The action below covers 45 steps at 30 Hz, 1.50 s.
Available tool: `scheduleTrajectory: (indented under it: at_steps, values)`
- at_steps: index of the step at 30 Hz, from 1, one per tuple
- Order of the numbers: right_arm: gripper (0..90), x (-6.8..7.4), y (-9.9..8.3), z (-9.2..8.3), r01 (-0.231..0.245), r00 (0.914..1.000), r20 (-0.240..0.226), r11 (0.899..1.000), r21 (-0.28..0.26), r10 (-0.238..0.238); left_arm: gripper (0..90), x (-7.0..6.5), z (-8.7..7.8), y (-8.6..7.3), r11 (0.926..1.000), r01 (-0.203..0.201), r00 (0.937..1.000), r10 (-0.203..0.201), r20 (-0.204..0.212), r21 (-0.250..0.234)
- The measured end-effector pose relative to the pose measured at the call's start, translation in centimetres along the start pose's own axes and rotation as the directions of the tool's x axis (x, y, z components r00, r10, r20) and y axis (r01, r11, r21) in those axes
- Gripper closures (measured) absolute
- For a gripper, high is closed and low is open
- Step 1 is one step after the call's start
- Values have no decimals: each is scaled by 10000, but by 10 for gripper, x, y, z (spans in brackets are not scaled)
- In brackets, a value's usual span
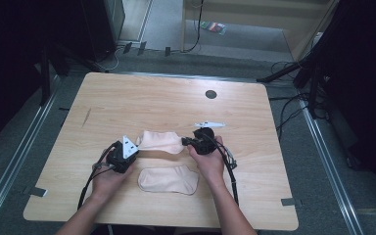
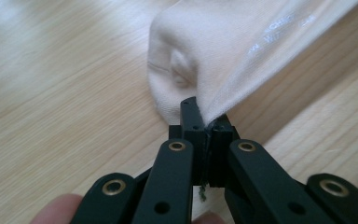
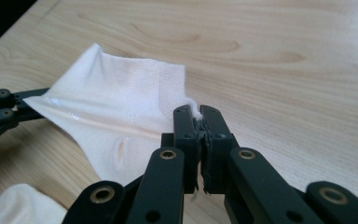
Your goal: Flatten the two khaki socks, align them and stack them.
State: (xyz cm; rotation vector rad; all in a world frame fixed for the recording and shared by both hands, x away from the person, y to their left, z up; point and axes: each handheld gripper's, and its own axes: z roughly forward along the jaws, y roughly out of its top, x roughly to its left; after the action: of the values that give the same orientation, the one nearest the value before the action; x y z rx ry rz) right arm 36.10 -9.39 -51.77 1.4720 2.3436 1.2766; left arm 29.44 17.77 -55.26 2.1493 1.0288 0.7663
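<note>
A pale sock [image 1: 159, 142] is held stretched above the middle of a wooden table [image 1: 127, 98], pinched at both ends. Its left edge is clamped in the left gripper [image 1: 127, 151], whose jaws are closed tight on the fabric. A second sock [image 1: 168, 179] lies flat on the near side, just below the first. The ribbed cuff at the right is gripped by the right gripper [image 1: 188, 142], jaws likewise clenched on cloth. The knit appears light, soft and stretchy, best taken by its edges.
</note>
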Motion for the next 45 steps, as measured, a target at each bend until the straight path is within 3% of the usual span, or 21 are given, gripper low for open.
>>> scheduleTrajectory:
  at_steps: [4,10,11,12,15,17,19,21,22,23,24,25,29,31,33,35,38,39,40,42,45]
  values:
    - [870,-2,-2,5,133,9998,119,9998,148,-134,888,0,0,-1,9998,161,9998,-160,155,-100]
    - [869,-9,1,3,586,9947,830,9978,311,-610,845,15,-7,-9,9927,1205,9910,-1198,599,-89]
    - [869,-9,1,3,586,9947,830,9978,311,-610,839,15,-7,-9,9927,1205,9910,-1198,599,-89]
    - [868,-14,0,1,668,9940,848,9973,306,-692,831,25,-9,-13,9837,1794,9793,-1776,968,-105]
    - [852,-17,0,-1,969,9899,1013,9949,266,-991,753,39,-11,-19,9540,2990,9431,-2918,1593,-231]
    - [739,-17,0,-3,1228,9852,1192,9924,113,-1232,692,45,-12,-21,9289,3670,9189,-3537,1749,-497]
    - [639,-18,1,-6,1364,9762,1729,9904,-216,-1307,654,50,-12,-22,9101,4099,9012,-3937,1813,-610]
    - [610,-20,1,-9,1275,9769,1785,9908,-450,-1176,624,51,-12,-22,9049,4197,8969,-4014,1857,-708]
    - [585,-23,2,-16,1084,9797,1789,9897,-935,-904,609,53,-11,-20,8907,4466,8821,-4225,2084,-846]
    - [585,-23,2,-16,1084,9797,1789,9897,-935,-904,600,53,-11,-20,8907,4466,8821,-4225,2084,-846]
    - [587,-24,2,-21,1099,9794,1823,9865,-1217,-866,594,53,-10,-16,8797,4635,8738,-4338,2199,-1062]
    - [589,-25,1,-24,1073,9804,1791,9851,-1346,-823,590,54,-8,-13,8773,4686,8699,-4379,2269,-1037]
    - [587,-27,0,-26,852,9833,1721,9853,-1478,-593,582,55,1,-2,8776,4699,8660,-4376,2421,-945]
    - [582,-27,-3,-24,740,9868,1533,9867,-1444,-515,565,53,12,11,8786,4711,8596,-4374,2643,-782]
    - [562,-27,-5,-20,689,9901,1301,9895,-1269,-523,560,52,19,18,8857,4600,8625,-4290,2686,-626]
    - [547,-27,-8,-15,663,9902,1291,9931,-963,-536,587,50,27,22,8802,4711,8540,-4390,2792,-571]
    - [535,-27,-12,-9,564,9863,1589,9957,-729,-442,584,47,37,27,8868,4619,8555,-4417,2703,-130]
    - [538,-27,-13,-7,382,9879,1528,9968,-708,-270,582,45,40,28,8873,4612,8534,-4435,2738,0]
    - [542,-28,-14,-5,338,9899,1399,9974,-644,-245,589,43,42,28,8897,4565,8566,-4396,2700,3]
    - [582,-26,-15,-2,371,9896,1410,9981,-492,-299,615,41,45,28,8945,4467,8635,-4357,2540,161]
    - [677,-26,-16,1,347,9904,1349,9988,-333,-299,660,40,47,28,8931,4492,8633,-4407,2459,235]
